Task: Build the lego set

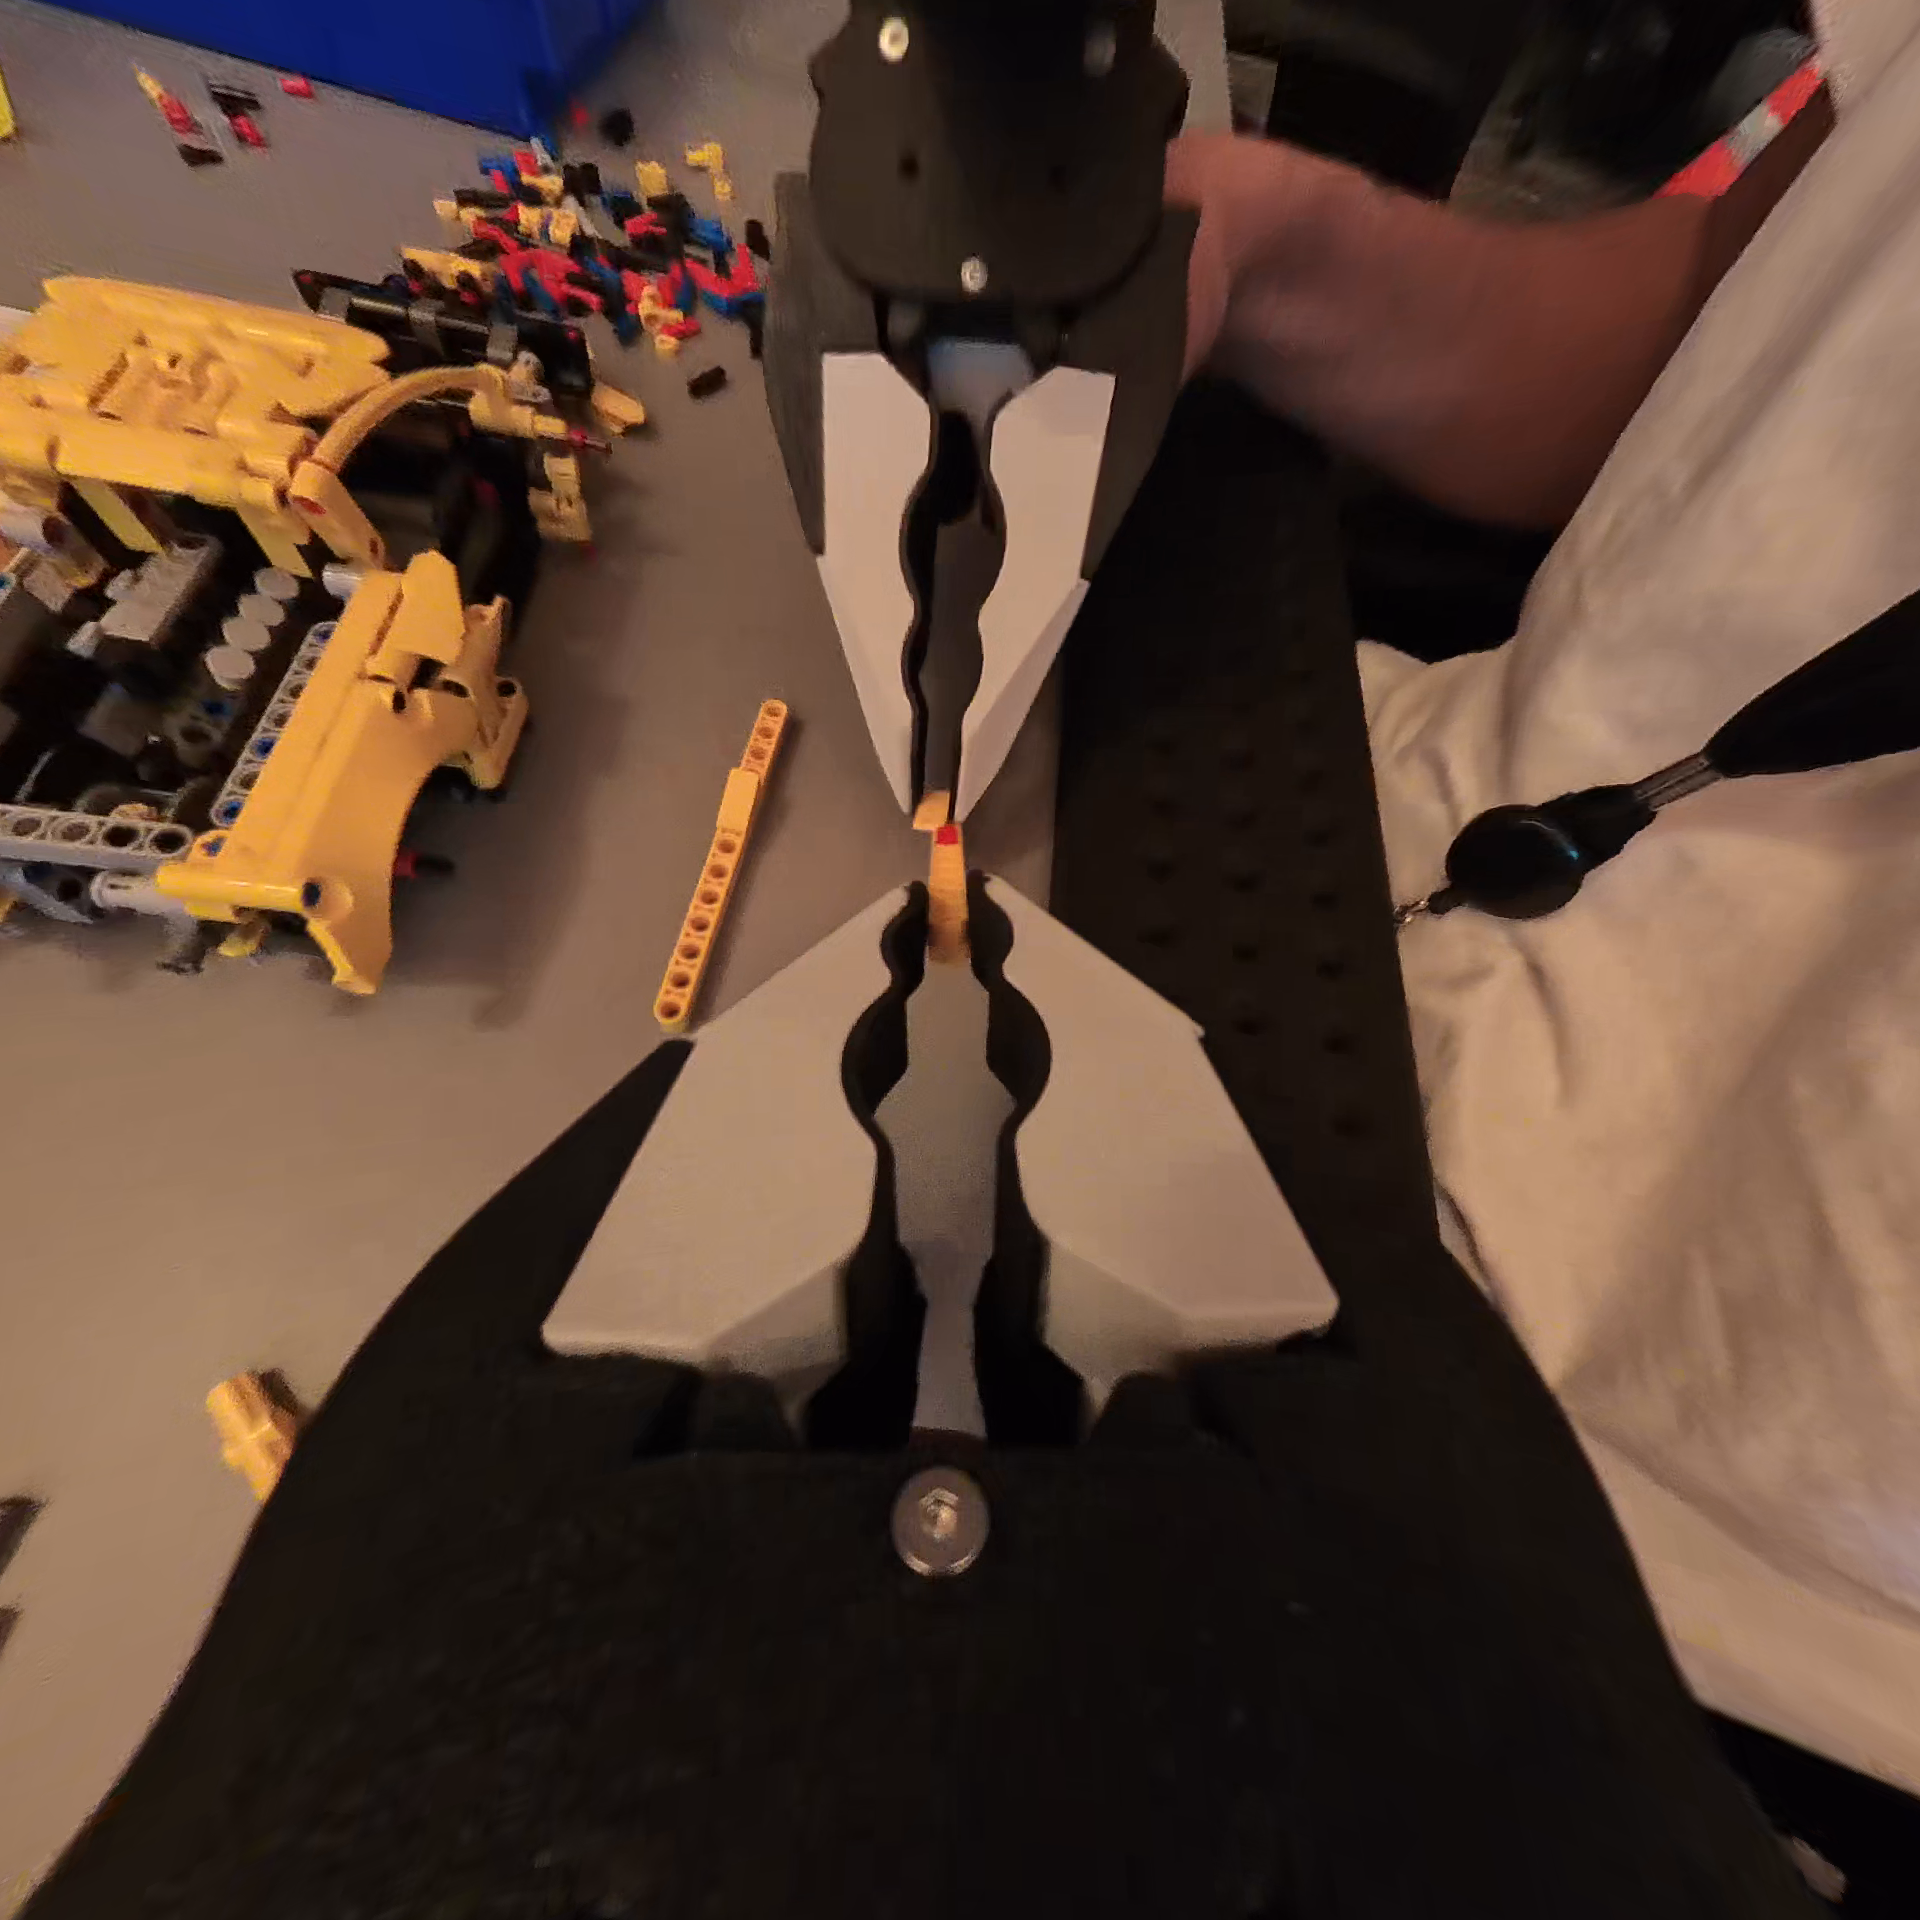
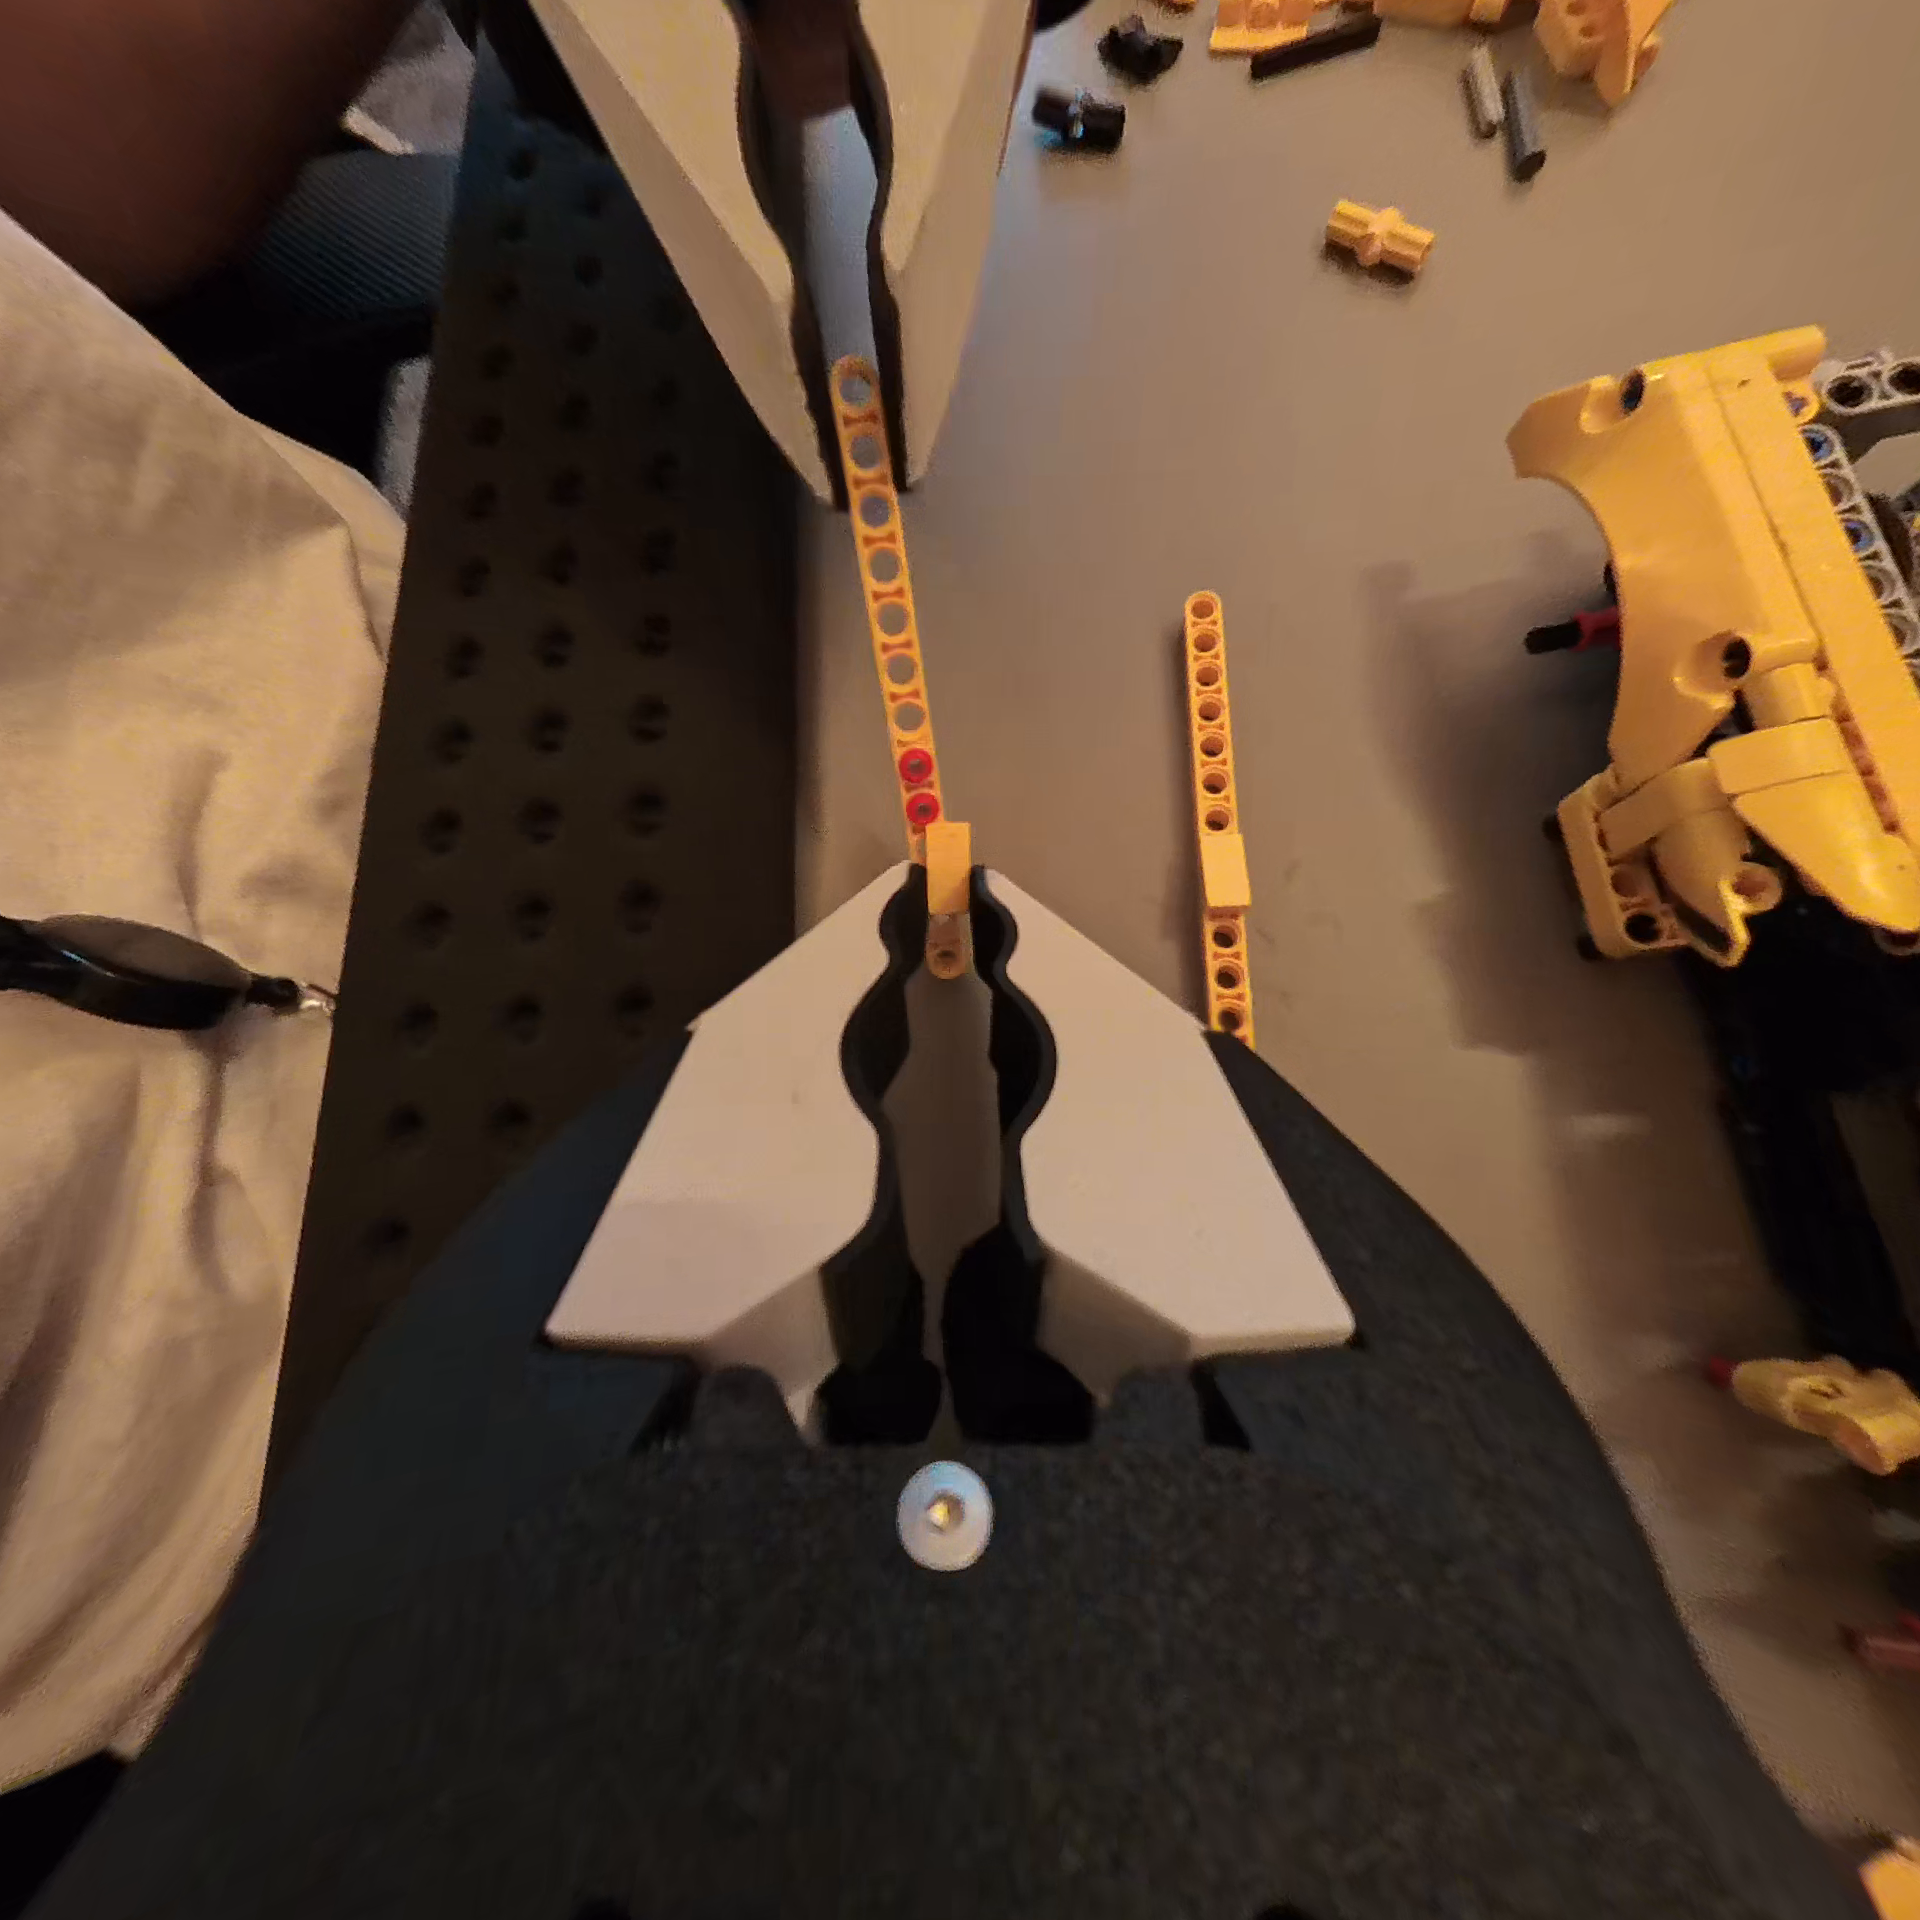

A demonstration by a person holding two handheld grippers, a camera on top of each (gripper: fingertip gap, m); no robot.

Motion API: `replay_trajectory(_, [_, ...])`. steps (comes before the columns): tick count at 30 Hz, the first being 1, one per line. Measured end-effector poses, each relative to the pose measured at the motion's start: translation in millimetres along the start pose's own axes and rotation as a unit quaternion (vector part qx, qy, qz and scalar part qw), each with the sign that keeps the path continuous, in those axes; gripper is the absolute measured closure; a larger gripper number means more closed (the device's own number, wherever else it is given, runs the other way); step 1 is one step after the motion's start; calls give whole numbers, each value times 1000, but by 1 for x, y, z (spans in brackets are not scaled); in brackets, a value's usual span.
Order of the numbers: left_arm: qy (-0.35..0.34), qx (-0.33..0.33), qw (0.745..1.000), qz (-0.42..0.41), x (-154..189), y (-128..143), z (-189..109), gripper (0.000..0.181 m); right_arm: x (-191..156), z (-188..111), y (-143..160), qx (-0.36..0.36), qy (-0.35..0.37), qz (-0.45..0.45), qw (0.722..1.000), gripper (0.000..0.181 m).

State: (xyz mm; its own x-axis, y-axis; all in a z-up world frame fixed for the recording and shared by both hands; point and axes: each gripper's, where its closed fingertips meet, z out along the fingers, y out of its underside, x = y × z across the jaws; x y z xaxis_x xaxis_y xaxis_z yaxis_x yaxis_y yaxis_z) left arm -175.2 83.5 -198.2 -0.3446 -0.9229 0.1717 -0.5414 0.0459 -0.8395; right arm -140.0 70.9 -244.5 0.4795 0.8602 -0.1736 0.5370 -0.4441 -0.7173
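A: What was shown, from the largest item down?

B: On the grey table (image 1: pixel 312 1195) a large yellow vehicle model (image 1: pixel 239 582) was seen partly built, its grey frame and inner parts exposed. Beyond it a pile of loose pieces (image 1: pixel 592 249) was left unsorted, so much of the task was judged to remain. A second yellow beam (image 2: pixel 1214 810), fitted with a yellow sleeve, was laid flat on the table near the model.

A: And the grippers?

B: The left gripper (image 1: pixel 943 914) and the right gripper (image 2: pixel 945 914) were held tip to tip above the table edge. A long yellow holed beam (image 2: pixel 888 582), carrying two red pins (image 2: pixel 917 788), was clamped at its far end by the left gripper. A small yellow connector (image 2: pixel 947 883) at the near end was clamped by the right gripper; a joining step was judged under way.

A: Was any writing legible?

B: None could be read.
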Motion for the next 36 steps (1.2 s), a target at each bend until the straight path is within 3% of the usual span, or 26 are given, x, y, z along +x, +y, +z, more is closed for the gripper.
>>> replay_trajectory(5, [6,0,1000,-5,-2,4,1,175,3,-2,4,15,1,5,1000,175])
replay_trajectory(11, [2,-7,1000,16,-2,6,4,175,-6,-4,-11,39,-24,-1,999,175])
replay_trajectory(17, [-4,-10,1000,22,-5,13,8,174,-2,-2,-8,3,-5,-16,1000,175])
replay_trajectory(23, [1,-10,999,31,-1,15,14,174,4,-3,-4,-86,47,-64,993,175])
replay_trajectory(36, [17,9,1000,22,-1,19,19,175,-2,-8,10,-175,2,-63,982,175])
